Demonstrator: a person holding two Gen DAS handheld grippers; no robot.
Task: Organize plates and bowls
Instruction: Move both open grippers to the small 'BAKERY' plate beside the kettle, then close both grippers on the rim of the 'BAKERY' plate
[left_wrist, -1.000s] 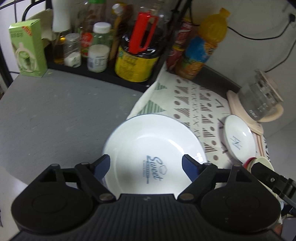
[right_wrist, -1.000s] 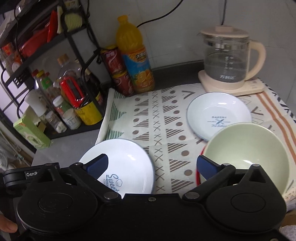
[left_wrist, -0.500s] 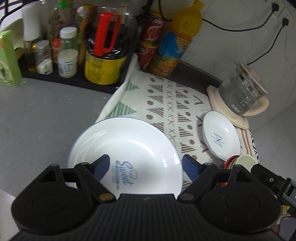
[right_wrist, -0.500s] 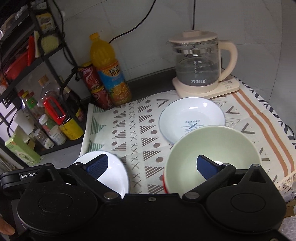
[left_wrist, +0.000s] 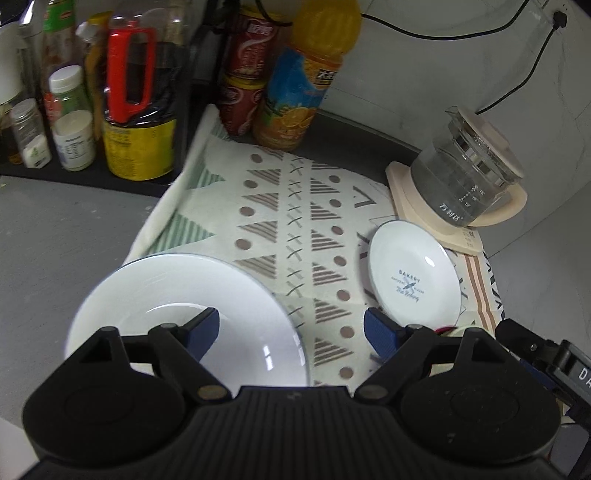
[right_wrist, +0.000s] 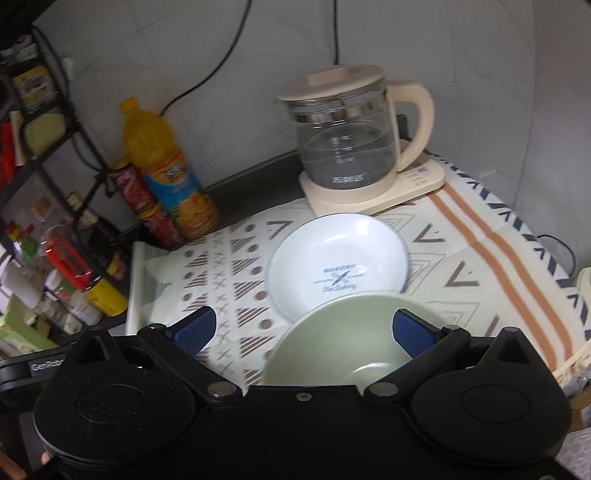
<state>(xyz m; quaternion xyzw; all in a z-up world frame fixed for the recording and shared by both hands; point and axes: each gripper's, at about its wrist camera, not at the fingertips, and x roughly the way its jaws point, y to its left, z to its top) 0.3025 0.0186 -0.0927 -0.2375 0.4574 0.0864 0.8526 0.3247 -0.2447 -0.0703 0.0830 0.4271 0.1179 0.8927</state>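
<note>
nearby, kettle (right_wrist: 347, 136) crowds small plate (right_wrist: 338, 264); both grippers released — left gripper (left_wrist: 291, 328), right gripper (right_wrist: 301, 328).

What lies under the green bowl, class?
In the left wrist view a red rim peeks out beneath the green bowl, so another dish sits under it. The rest is covered.

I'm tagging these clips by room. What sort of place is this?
Most likely a home kitchen counter: a glass electric kettle on its base, a rack of condiment bottles, and plates on a patterned cloth.
</note>
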